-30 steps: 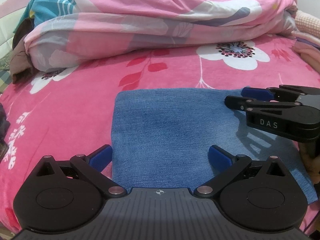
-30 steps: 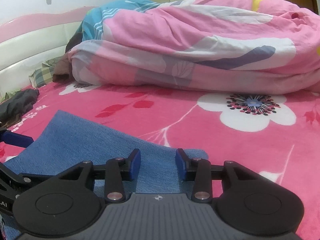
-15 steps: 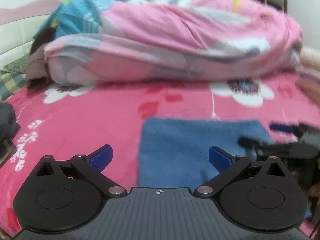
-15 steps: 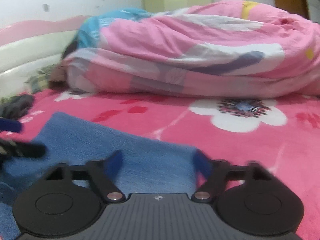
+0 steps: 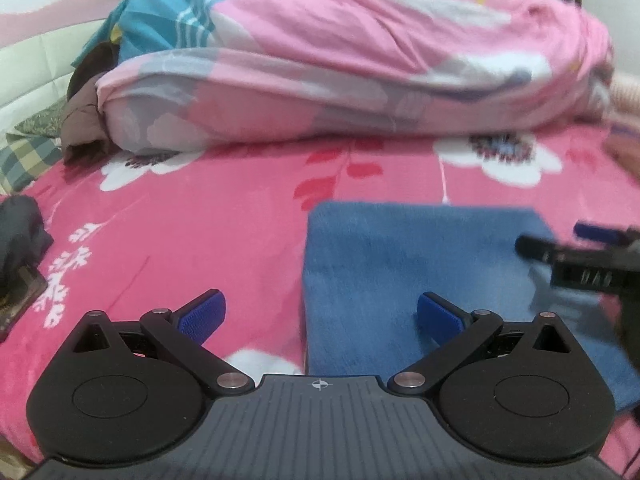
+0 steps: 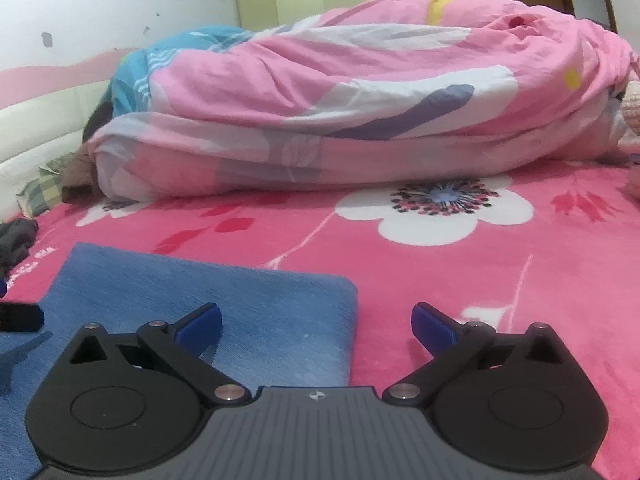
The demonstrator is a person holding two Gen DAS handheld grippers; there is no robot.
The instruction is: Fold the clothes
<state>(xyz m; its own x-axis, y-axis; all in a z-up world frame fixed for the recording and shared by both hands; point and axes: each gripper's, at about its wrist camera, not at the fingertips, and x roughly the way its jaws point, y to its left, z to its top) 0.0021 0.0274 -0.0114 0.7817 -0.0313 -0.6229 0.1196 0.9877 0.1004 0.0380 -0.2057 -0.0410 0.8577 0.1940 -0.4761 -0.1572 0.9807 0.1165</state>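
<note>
A folded blue denim garment [image 5: 420, 264] lies flat on the pink flowered bedsheet [image 5: 180, 220]. My left gripper [image 5: 320, 316] hovers open at the denim's left edge, one finger over the sheet and the other over the cloth, holding nothing. My right gripper [image 6: 316, 324] is at the denim's [image 6: 200, 304] right edge. Its jaws are opening wide; the cloth's edge lies below the gap, with no pad pressing on it. In the left wrist view the right gripper [image 5: 556, 239] reaches in from the right, blurred.
A rolled pink duvet [image 5: 360, 72] fills the back of the bed. Dark clothing [image 5: 20, 232] and a checked pillow [image 5: 24, 156] sit at the left by the white headboard [image 6: 36, 128]. Bare sheet [image 6: 500, 272] stretches right of the denim.
The right gripper's jaws have swung from narrow to wide. The left gripper has slid left, so the denim's left edge now sits between its fingers instead of beside the left one.
</note>
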